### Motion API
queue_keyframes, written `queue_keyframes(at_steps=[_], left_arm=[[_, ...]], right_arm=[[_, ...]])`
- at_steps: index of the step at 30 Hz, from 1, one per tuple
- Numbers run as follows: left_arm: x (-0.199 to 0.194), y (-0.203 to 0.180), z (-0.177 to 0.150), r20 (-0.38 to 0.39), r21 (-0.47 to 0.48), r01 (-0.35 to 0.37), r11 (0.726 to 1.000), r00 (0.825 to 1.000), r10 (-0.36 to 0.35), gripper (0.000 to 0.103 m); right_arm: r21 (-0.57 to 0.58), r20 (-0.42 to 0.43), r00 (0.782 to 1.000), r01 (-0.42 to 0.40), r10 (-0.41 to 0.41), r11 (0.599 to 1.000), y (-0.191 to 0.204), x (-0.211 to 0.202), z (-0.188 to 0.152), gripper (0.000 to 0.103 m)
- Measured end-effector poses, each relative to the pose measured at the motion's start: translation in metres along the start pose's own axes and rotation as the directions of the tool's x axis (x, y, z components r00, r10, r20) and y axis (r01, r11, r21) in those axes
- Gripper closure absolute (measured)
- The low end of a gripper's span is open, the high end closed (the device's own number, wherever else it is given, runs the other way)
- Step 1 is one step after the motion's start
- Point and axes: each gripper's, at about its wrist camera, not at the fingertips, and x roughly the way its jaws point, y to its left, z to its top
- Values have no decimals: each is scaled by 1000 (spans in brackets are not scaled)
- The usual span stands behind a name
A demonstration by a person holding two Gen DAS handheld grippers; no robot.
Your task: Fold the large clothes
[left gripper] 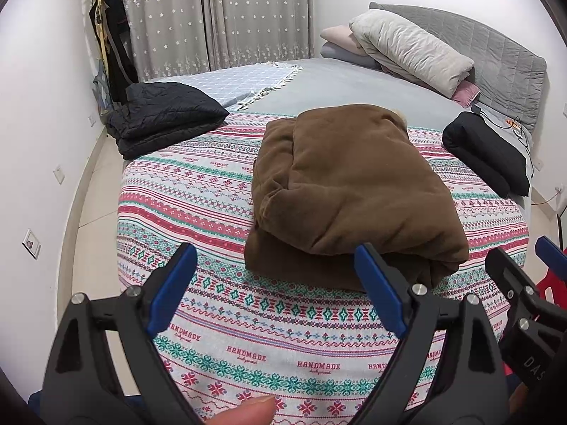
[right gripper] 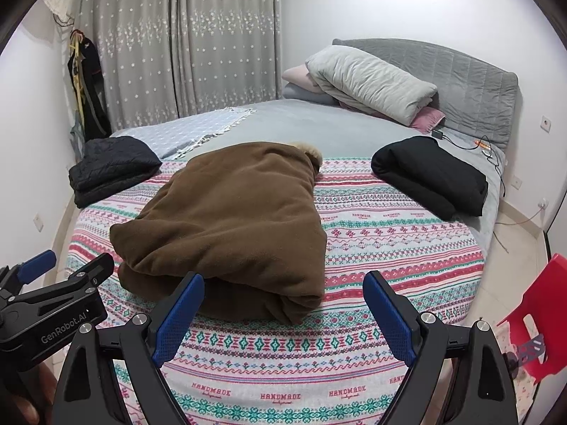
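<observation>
A brown coat (left gripper: 351,191) lies folded into a thick bundle on the patterned blanket (left gripper: 219,304), with a pale fur trim at its far end; it also shows in the right wrist view (right gripper: 230,219). My left gripper (left gripper: 276,258) is open and empty, held above the blanket just short of the bundle's near edge. My right gripper (right gripper: 283,283) is open and empty, also near the bundle's front edge. The right gripper appears at the right edge of the left wrist view (left gripper: 524,269), and the left gripper at the left edge of the right wrist view (right gripper: 67,265).
A folded black quilted jacket (left gripper: 159,117) lies at the bed's far left and a folded black garment (left gripper: 485,152) at the far right. Pillows (left gripper: 407,46) lean on the grey headboard. A red plastic chair (right gripper: 531,318) stands right of the bed. Cables (right gripper: 478,145) lie near the headboard.
</observation>
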Motion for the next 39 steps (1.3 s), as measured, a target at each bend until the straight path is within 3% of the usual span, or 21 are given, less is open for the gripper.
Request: queue_keyframes(at_steps=[29,32,39], left_arm=[[3,-4,-1,-11,13,17,1000,1000,-17,12],[2,-4,-1,-6,15,13,1000,1000,-12,5],[-1,-4,-2,9,17,14,1000,1000,-14,4]], right_arm=[[-17,-3,1000,17,-17,1000,3,3,-2,11],[-21,-2,1000,18,-18,1000,4,2,-3,11],[-21,1,1000,18,-18,1000,5,1,-3,11]])
